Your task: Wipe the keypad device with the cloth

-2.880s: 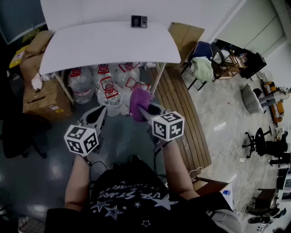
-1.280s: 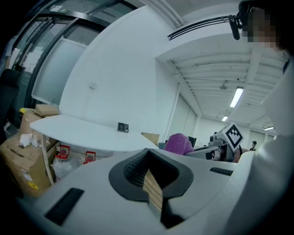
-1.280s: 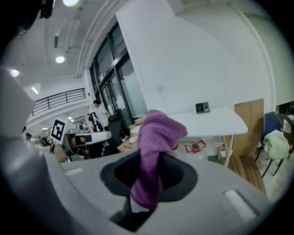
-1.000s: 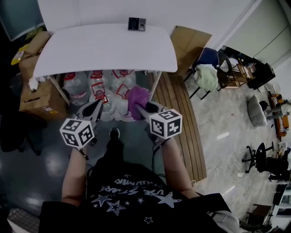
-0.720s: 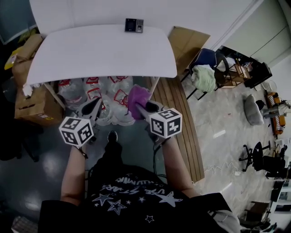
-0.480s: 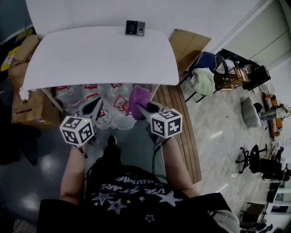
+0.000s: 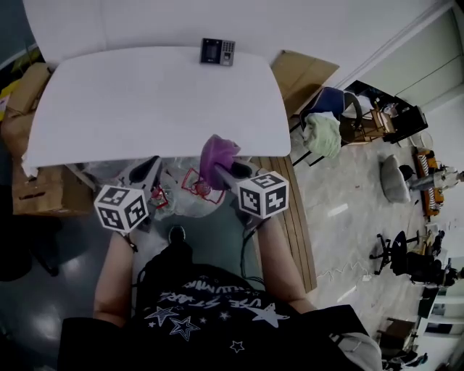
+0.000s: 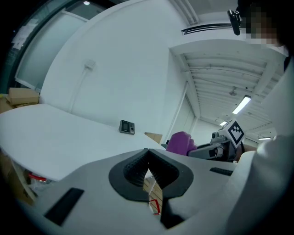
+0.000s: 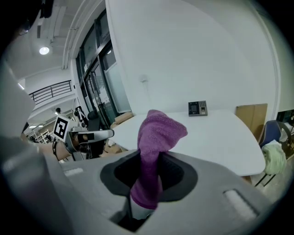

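The right tongs (image 9: 148, 174) pinch a purple cloth (image 9: 158, 131), which sticks up past their tips. The left tongs (image 8: 148, 160), near them on the left, are pressed together on nothing. Ahead of both spreads a white table (image 7: 145, 101). The keypad (image 7: 217, 51) sits at its far edge, well apart from the cloth.

The cloth (image 9: 156, 133) is purple. The table (image 7: 145, 94) is plain white, and so is the wall (image 7: 145, 22). The keypad (image 7: 217, 51) is black with a paler grey half. The left gripper (image 8: 147, 160) and right gripper (image 9: 149, 156) are grey, with black pads (image 8: 131, 170) and white cubes (image 7: 121, 208) patterned in black squares. The shirt (image 7: 210, 304) is black with white stars and lettering. The boxes (image 7: 36, 192) are brown, the bottles (image 7: 185, 192) clear with red labels, and the chair (image 7: 328, 98) blue.
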Action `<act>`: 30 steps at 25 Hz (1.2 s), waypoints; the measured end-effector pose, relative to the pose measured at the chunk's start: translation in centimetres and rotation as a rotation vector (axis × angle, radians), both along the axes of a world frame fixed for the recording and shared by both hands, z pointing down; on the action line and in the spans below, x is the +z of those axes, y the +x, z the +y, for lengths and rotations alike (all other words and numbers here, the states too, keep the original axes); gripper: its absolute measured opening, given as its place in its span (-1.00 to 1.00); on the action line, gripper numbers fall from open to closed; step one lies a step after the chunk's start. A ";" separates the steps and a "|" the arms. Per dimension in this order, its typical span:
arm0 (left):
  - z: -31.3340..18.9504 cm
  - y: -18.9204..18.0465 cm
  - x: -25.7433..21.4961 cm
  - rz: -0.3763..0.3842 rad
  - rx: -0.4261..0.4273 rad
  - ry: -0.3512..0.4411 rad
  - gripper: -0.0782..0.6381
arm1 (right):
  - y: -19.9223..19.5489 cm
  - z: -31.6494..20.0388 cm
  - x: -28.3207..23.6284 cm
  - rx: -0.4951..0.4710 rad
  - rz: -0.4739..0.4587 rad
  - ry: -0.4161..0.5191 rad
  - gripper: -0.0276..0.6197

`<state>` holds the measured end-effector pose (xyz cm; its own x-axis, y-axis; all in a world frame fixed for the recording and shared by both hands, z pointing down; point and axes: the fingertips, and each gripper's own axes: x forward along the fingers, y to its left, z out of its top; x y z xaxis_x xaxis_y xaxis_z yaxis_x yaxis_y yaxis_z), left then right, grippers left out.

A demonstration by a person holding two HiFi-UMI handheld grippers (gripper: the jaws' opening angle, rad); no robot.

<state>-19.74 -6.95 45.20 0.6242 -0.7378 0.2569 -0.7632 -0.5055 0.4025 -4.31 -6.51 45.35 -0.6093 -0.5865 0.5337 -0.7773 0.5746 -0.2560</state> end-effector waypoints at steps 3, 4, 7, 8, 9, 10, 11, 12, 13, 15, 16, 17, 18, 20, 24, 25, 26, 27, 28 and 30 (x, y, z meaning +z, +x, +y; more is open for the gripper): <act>-1.8 -0.3 0.8 0.005 0.010 -0.018 -0.76 | 0.2 -2.3 0.4 0.033 0.007 -0.009 -0.63; -2.2 -0.4 1.1 0.008 0.013 -0.026 -0.76 | 0.3 -2.8 0.4 0.045 0.005 -0.009 -0.63; -3.1 -0.8 1.9 0.011 0.026 -0.047 -0.76 | 0.1 -3.9 0.5 0.065 0.003 -0.011 -0.63; -3.6 -0.9 2.1 0.010 0.031 -0.052 -0.76 | 0.2 -4.3 0.6 0.071 0.003 -0.013 -0.63; -4.1 -0.8 2.4 0.008 0.036 -0.056 -0.76 | 0.4 -4.7 0.8 0.078 0.004 -0.016 -0.63; -4.7 -0.7 2.7 0.007 0.041 -0.059 -0.76 | 0.7 -5.1 1.1 0.089 0.006 -0.019 -0.63; -5.3 -0.6 2.9 0.008 0.046 -0.062 -0.76 | 1.1 -5.5 1.5 0.103 0.007 -0.022 -0.63; -5.8 -0.4 3.1 0.010 0.052 -0.063 -0.76 | 1.5 -6.0 1.8 0.117 0.009 -0.027 -0.63; -6.3 -0.1 3.2 0.011 0.057 -0.064 -0.76 | 2.0 -6.4 2.0 0.130 0.008 -0.031 -0.63; -7.1 0.4 3.2 0.009 0.069 -0.064 -0.76 | 2.7 -7.0 2.2 0.151 0.002 -0.036 -0.63; -7.5 0.8 3.3 0.006 0.074 -0.064 -0.76 | 3.1 -7.3 2.2 0.158 -0.001 -0.036 -0.63; -7.9 1.1 3.3 0.005 0.078 -0.065 -0.76 | 3.6 -7.6 2.2 0.163 -0.003 -0.036 -0.63; -8.3 1.5 3.3 0.005 0.079 -0.065 -0.76 | 4.0 -8.0 2.3 0.166 -0.004 -0.037 -0.63; -9.2 2.2 3.4 0.007 0.078 -0.066 -0.76 | 4.7 -9.1 2.4 0.166 -0.003 -0.036 -0.63; -11.1 2.9 3.4 0.005 0.048 -0.066 -0.76 | 5.7 -12.3 2.3 0.145 -0.010 -0.026 -0.63; -11.6 2.9 3.4 0.002 0.036 -0.067 -0.76 | 5.8 -13.2 2.2 0.138 -0.015 -0.023 -0.63; -12.3 3.0 3.4 -0.003 0.024 -0.068 -0.76 | 6.0 -14.3 2.1 0.128 -0.019 -0.021 -0.63; -12.9 3.1 3.4 -0.007 0.012 -0.070 -0.76 | 6.1 -15.3 2.1 0.116 -0.022 -0.019 -0.63; -13.7 3.3 3.4 -0.011 -0.001 -0.073 -0.76 | 6.3 -16.4 2.1 0.102 -0.024 -0.018 -0.63; -15.2 3.8 3.6 -0.020 -0.029 -0.081 -0.76 | 6.7 -18.6 2.2 0.071 -0.030 -0.020 -0.63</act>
